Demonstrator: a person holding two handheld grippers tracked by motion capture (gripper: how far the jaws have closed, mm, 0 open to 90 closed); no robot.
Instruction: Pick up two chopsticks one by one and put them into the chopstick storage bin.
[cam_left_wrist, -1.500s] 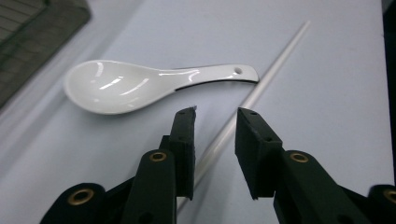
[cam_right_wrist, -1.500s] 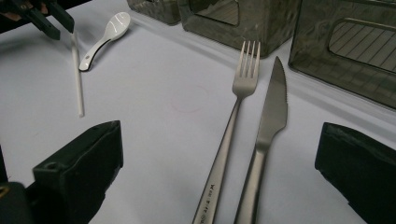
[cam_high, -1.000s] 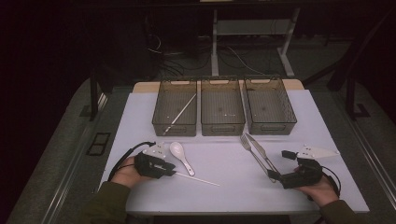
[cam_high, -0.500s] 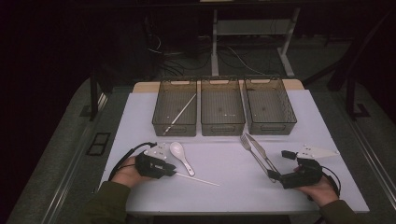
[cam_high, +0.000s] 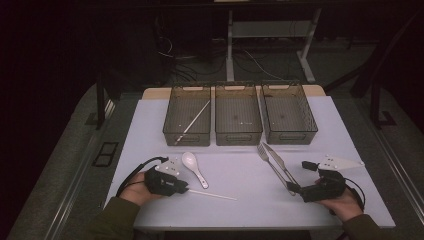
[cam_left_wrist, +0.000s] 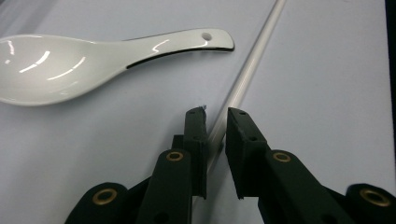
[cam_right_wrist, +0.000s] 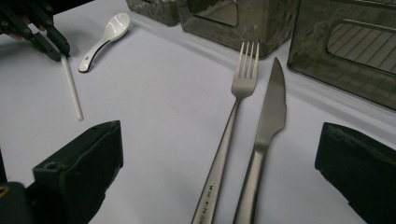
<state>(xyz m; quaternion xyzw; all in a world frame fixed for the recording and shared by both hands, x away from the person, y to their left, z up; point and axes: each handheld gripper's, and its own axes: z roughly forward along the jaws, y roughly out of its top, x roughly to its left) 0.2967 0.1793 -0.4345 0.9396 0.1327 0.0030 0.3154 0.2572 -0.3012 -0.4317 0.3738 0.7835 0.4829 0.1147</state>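
Left gripper view cuts off your white chopstick (cam_left_wrist: 243, 84) beneath the closing left gripper (cam_left_wrist: 215, 122), grip unconfirmed; it lies on the table beside the glossy spoon (cam_left_wrist: 70, 65). Right gripper (cam_right_wrist: 219, 154) gapes.

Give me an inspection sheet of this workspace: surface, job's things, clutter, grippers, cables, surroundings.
Surface: pale table, bare between the items.
Job's things: white stick lies flat between the left gripper's jaws; second stick leans in the left bin.
Clutter: white spoon beside the stick; fork and knife side by side; middle bin and right bin look empty.
Grippers: left gripper nearly shut around the stick, jaws have just been closing, contact unclear; right gripper open, straddling fork and knife handles.
Cables: black cable loops from the left gripper.
Surroundings: dark floor, desk legs behind.
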